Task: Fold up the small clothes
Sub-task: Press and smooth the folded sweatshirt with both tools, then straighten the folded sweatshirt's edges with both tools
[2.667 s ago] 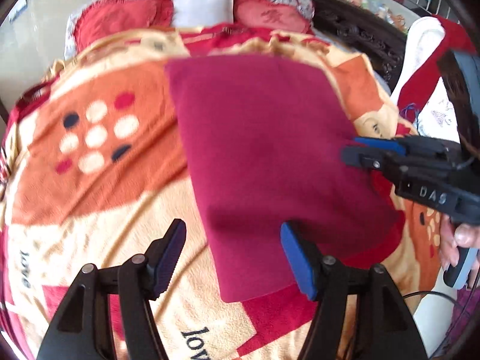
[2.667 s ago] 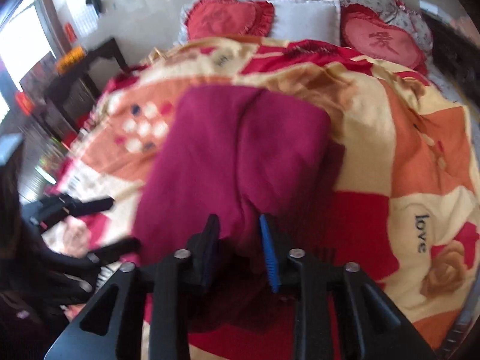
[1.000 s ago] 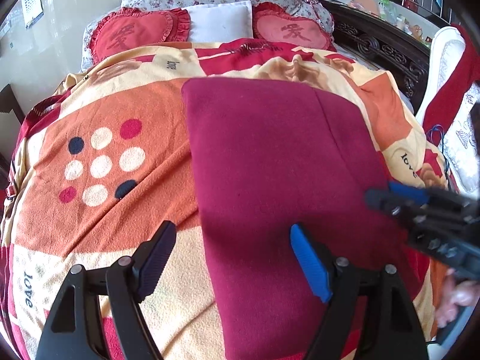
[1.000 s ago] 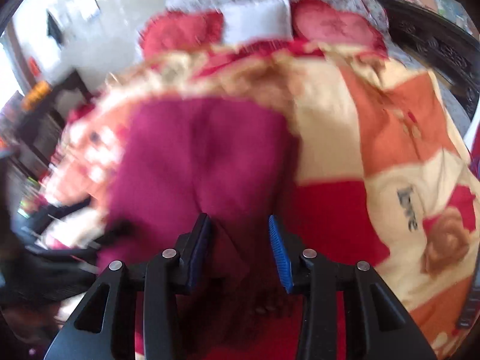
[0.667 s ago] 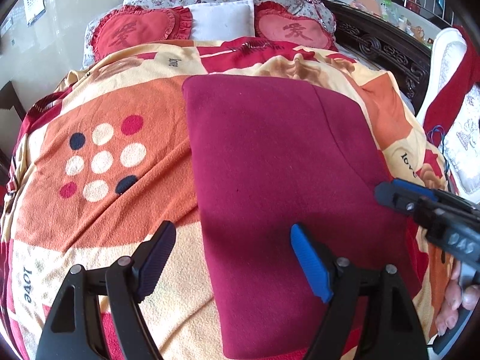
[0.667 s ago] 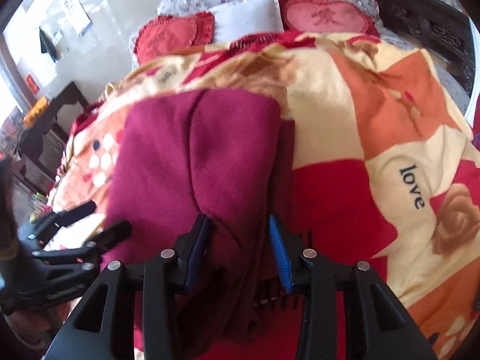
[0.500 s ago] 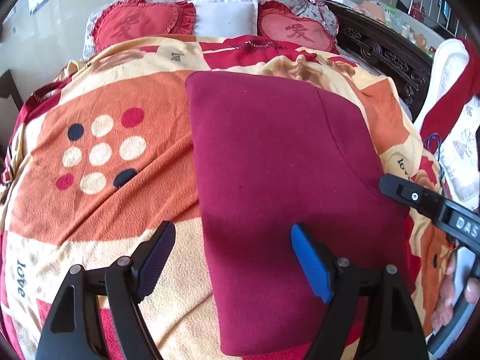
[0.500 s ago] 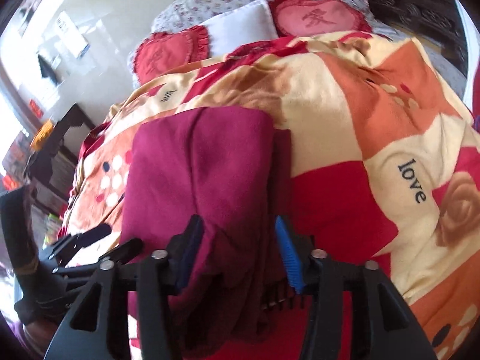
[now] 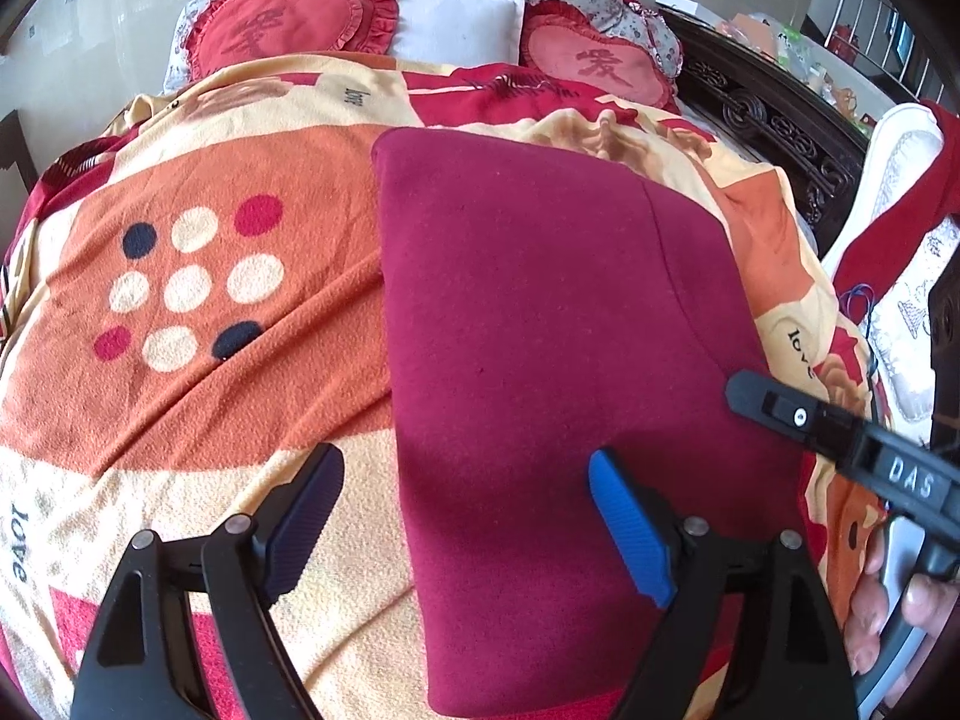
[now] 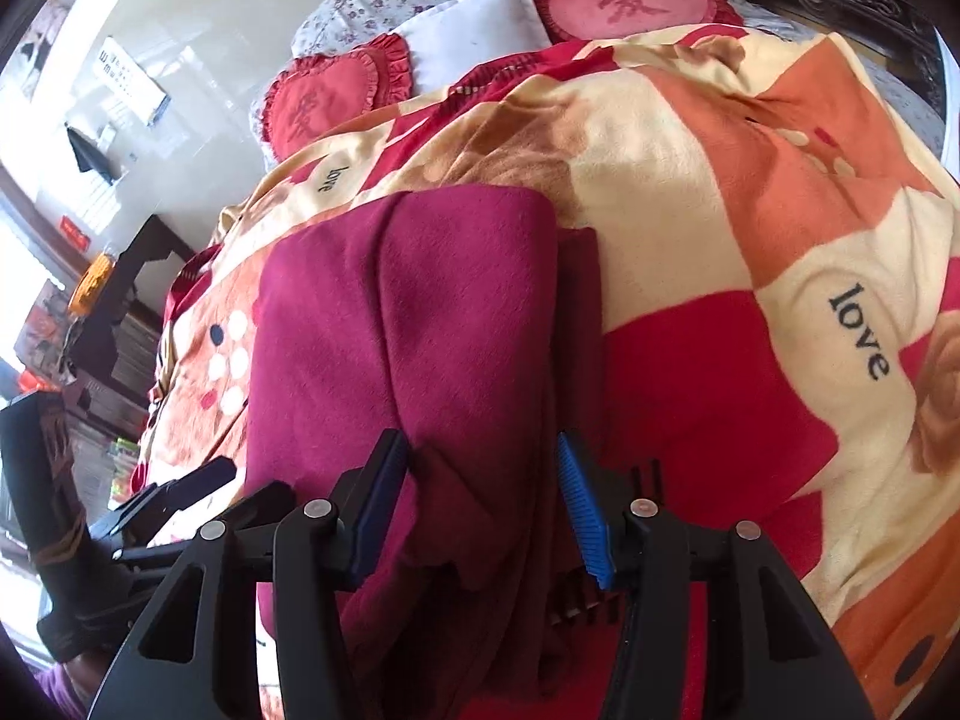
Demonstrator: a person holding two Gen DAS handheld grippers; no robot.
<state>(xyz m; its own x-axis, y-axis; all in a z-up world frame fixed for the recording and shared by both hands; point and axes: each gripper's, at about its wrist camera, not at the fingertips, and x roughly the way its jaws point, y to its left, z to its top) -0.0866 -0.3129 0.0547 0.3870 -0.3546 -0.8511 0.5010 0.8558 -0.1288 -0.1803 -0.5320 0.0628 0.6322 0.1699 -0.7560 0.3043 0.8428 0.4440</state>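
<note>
A dark red folded garment (image 9: 540, 330) lies flat on the patterned blanket (image 9: 210, 390). My left gripper (image 9: 468, 510) hovers over its near left edge, jaws wide and still opening a little; the black pad is above the blanket, the blue pad above the garment, neither touching cloth. My right gripper (image 10: 483, 498) sits at the near right edge of the garment (image 10: 420, 312). A loose fold lies between its parted pads, which do not press on it. One right finger (image 9: 774, 405) shows in the left wrist view, and the left gripper (image 10: 240, 483) in the right wrist view.
The orange, cream and red blanket (image 10: 750, 210) covers the whole bed. Heart cushions (image 9: 288, 30) and a white pillow (image 9: 456, 24) lie at the head. A dark carved bed frame (image 9: 768, 114) runs along the right. A person's hand (image 9: 900, 600) holds the right gripper. A dark side table (image 10: 132, 276) stands left.
The right gripper's jaws have widened around the garment's fold and its view has rolled. The left gripper has kept its place, jaws wide.
</note>
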